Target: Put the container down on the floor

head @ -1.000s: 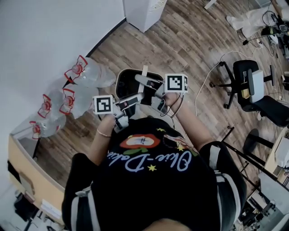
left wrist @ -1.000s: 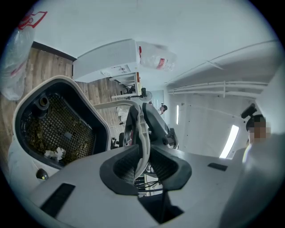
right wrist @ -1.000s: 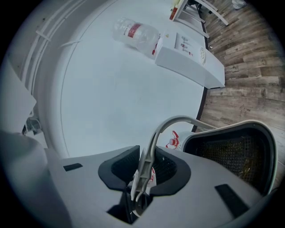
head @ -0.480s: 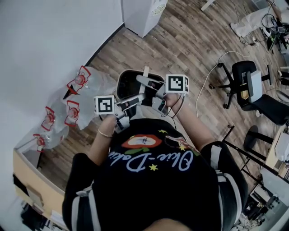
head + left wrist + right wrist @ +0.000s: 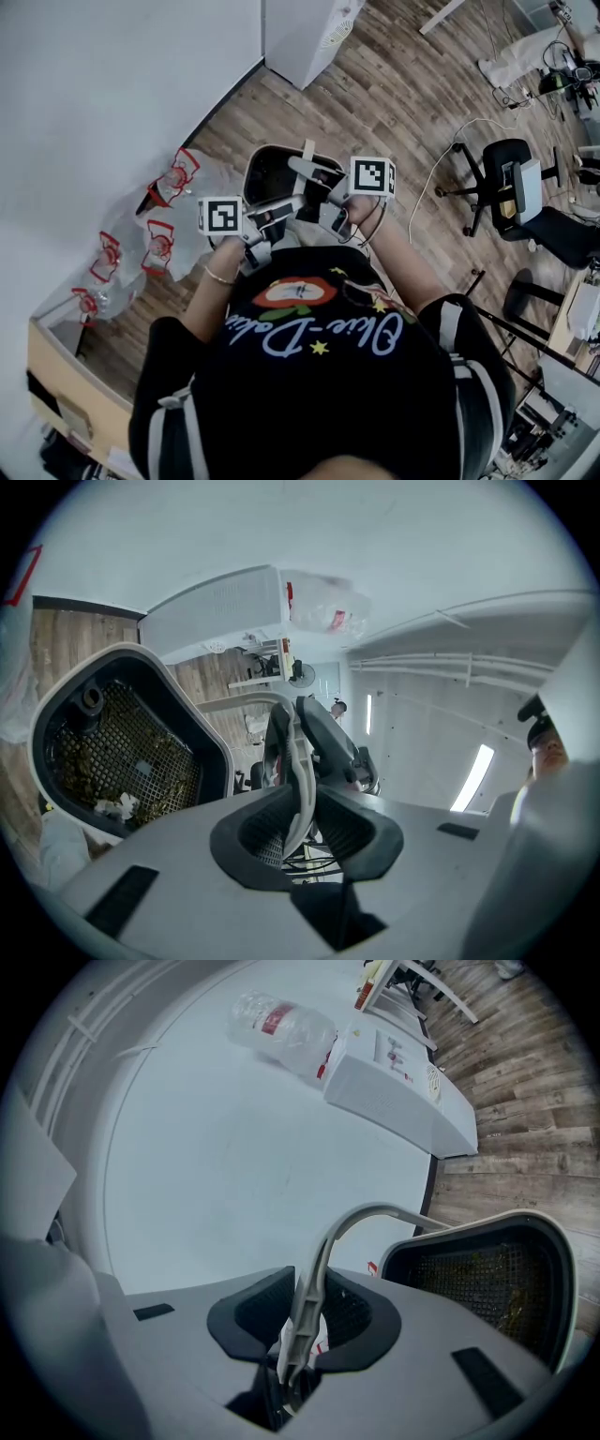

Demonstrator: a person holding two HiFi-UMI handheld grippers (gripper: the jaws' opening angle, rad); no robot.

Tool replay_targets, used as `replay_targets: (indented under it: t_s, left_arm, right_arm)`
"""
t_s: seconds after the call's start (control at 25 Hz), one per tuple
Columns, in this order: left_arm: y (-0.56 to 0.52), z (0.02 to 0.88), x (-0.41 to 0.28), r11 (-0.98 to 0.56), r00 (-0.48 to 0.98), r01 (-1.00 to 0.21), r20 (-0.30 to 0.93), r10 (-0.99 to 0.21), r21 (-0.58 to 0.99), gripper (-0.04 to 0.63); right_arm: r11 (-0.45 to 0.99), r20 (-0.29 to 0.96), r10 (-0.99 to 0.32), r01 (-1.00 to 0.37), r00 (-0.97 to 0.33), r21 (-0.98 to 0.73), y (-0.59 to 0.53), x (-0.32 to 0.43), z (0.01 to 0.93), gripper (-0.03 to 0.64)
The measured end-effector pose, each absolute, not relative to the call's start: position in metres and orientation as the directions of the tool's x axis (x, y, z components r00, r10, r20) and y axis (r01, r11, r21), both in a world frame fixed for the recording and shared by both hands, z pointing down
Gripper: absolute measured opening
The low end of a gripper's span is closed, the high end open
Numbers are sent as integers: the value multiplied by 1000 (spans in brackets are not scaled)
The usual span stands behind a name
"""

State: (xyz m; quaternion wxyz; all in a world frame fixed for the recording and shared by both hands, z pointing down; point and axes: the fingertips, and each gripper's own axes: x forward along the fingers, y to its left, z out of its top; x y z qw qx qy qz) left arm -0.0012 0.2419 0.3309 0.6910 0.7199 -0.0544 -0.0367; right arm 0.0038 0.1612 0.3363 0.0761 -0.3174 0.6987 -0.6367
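Note:
The container (image 5: pixel 272 173) is a dark bin with a pale rim and a mesh inside, and it hangs above the wood floor in front of me. Its thin grey handle (image 5: pixel 323 1241) arches up from the rim. My left gripper (image 5: pixel 277 210) is shut on the handle (image 5: pixel 292 780), with the bin's open mouth (image 5: pixel 122 752) to its left. My right gripper (image 5: pixel 317 178) is shut on the same handle from the other side, with the container (image 5: pixel 487 1279) at its lower right. Scraps lie on the mesh bottom.
Several clear water bottles (image 5: pixel 159 239) with red labels lie along the white wall on the left. A white appliance (image 5: pixel 305 33) stands ahead by the wall. An office chair (image 5: pixel 511 187) and a cable are on the right, and a wooden cabinet (image 5: pixel 66 375) is at lower left.
Both grippers and the container have drifted together toward the white appliance. The bottles have slid down and back in the head view. Both grips look the same.

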Motion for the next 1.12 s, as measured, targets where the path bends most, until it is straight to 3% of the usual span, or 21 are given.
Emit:
replay_targets:
  t_s: [0.24, 0.4, 1.12]
  left_arm:
    - [221, 342, -20, -155, 986, -103, 80, -148, 983, 58]
    - [214, 331, -19, -50, 980, -19, 9, -201, 999, 58]
    - [118, 344, -16, -41, 925, -69, 49, -377, 997, 58]
  right_arm:
    - [-22, 310, -528, -352, -791, -936, 146, -11, 341, 74]
    - [-4, 302, -511, -349, -805, -937, 133, -18, 339, 72]
    - [59, 265, -330, -300, -906, -952, 40, -34, 348, 72]
